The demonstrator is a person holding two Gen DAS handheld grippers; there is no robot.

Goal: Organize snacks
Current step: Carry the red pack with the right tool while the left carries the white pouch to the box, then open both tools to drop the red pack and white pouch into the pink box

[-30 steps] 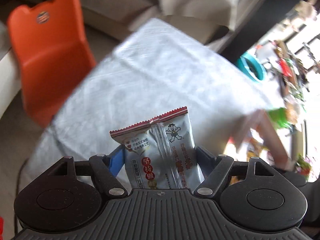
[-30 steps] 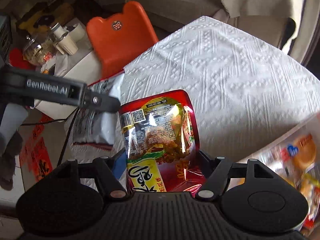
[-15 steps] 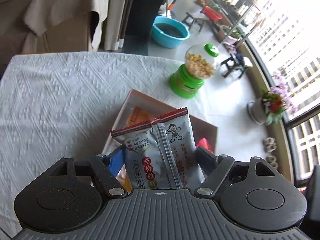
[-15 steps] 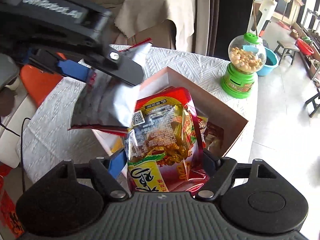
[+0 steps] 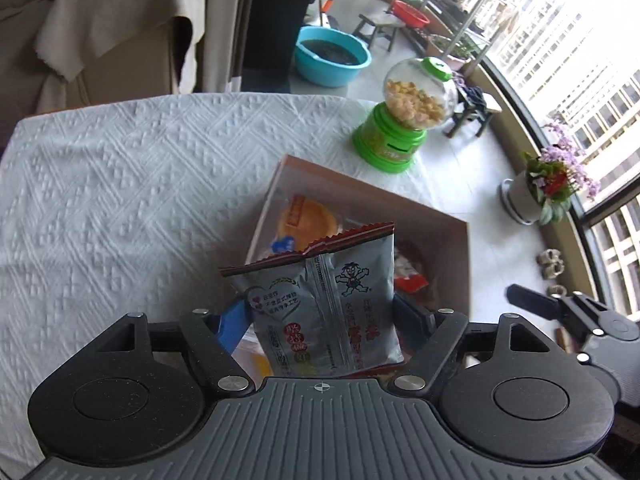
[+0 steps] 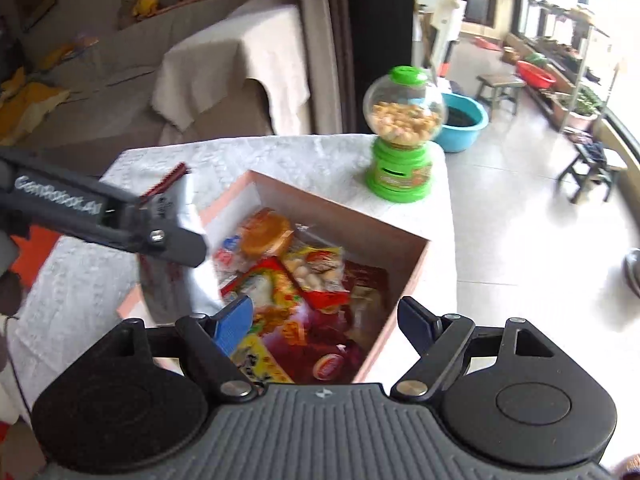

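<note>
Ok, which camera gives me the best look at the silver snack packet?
The left wrist view: the silver snack packet stands upright between the left gripper fingers, its print facing the camera. The right wrist view shows it only blurred and partly hidden behind that gripper.

Below the right gripper's fingers the box is crowded with snacks. Left of them the left gripper blocks passage.

Both wrist cameras look steeply down, close above the shared snack box, facing the window.
</note>
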